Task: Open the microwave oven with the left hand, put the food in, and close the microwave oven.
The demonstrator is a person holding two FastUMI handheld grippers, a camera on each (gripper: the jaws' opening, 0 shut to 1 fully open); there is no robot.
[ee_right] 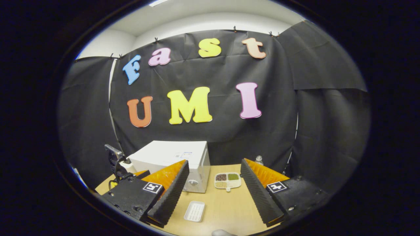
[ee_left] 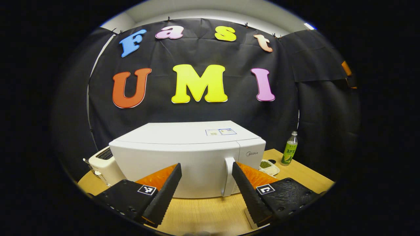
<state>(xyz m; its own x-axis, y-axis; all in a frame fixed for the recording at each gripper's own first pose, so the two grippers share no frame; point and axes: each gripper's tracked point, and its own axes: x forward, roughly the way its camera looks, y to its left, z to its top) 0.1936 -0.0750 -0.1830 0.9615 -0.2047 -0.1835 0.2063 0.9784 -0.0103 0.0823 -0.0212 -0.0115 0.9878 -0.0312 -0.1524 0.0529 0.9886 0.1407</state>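
Your left gripper is spread wide and holds nothing. It points at the microwave, which sits shut on the table. The handle is at about 1 o'clock from your fingers, near the right one. Your right gripper is spread wide too, and empty. The food tray waits at 12 o'clock from it, beside the microwave. A small white dish lies closer, at 7 o'clock. If you grab off to one side, your fingers may slip off the handle. Pull too hard and the whole microwave may slide.
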